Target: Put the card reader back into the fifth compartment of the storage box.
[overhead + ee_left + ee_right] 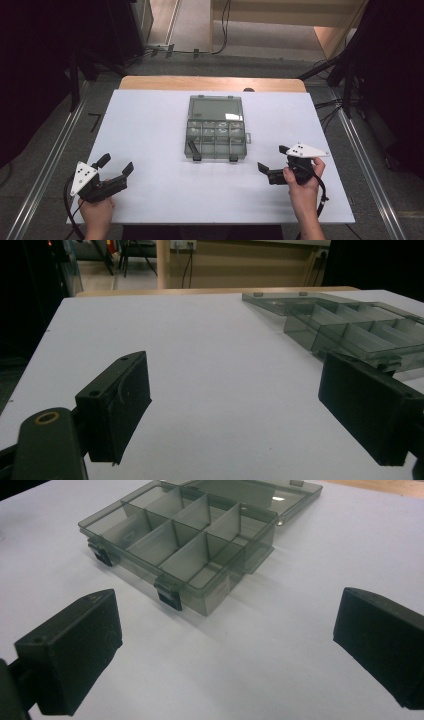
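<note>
A smoky clear plastic organiser box (216, 136) lies open in the middle of the white table (150, 125), its lid (216, 108) folded flat away from me and two dark latches (194, 151) on its near edge. Its compartments look bare. My left gripper (116, 165) rests open at the near left corner, well clear of the box (360, 330). My right gripper (272, 159) stands open at the near right, jaws pointing left toward the box (185, 540), nothing between them.
The white table top ends in a wooden strip (210, 82) at the far side. Dark stands and cables (340, 85) flank the table on the floor. Broad bare white surface lies on both sides of the box.
</note>
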`<state>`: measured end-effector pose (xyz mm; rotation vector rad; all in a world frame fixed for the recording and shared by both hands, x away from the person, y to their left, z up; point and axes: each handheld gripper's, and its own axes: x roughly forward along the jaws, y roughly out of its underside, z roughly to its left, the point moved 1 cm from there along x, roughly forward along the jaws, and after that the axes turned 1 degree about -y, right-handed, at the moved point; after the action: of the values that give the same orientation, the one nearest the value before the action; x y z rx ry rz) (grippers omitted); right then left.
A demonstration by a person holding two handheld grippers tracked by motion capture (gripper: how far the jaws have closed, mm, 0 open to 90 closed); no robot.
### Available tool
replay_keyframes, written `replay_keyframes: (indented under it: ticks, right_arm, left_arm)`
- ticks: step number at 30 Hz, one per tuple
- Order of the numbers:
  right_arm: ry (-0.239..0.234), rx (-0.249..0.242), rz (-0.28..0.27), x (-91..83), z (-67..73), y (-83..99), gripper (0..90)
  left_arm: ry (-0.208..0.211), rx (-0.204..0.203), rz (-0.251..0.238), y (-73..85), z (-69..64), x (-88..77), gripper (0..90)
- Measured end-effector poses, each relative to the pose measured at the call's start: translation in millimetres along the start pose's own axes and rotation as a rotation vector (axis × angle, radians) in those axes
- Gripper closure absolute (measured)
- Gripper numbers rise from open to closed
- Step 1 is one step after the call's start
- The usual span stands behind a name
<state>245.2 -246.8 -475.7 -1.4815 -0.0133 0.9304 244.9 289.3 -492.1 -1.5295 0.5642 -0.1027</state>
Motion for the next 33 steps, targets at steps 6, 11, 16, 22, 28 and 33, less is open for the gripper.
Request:
replay_keyframes:
  ticks: [6,11,16,22,28,33]
  right_arm:
    - [0.016,0.021,0.0,-8.1,-6.2,14.1,0.0]
    - [0.027,0.031,0.0,-14.0,-12.1,22.2,0.0]
    - [0.042,0.047,-0.01,-21.3,-18.5,28.6,0.0]
    - [0.061,0.063,-0.022,-28.5,-26.7,36.2,0.0]
    - [0.078,0.078,-0.028,-34.6,-34.2,44.5,0.0]
    - [0.092,0.088,-0.036,-39.7,-40.4,51.0,0.0]
  left_arm:
    - [-0.001,0.0,0.0,0.1,-0.6,0.1,13.5]
    - [0.0,0.001,0.0,0.2,-0.9,0.3,13.6]
    - [-0.002,0.008,0.002,0.3,-1.4,0.5,13.6]
    - [0.002,0.012,0.001,0.3,-1.7,0.3,13.6]
    - [-0.001,0.016,0.004,0.4,-2.4,0.5,13.6]
    - [-0.002,0.022,0.007,0.5,-2.6,0.7,13.6]
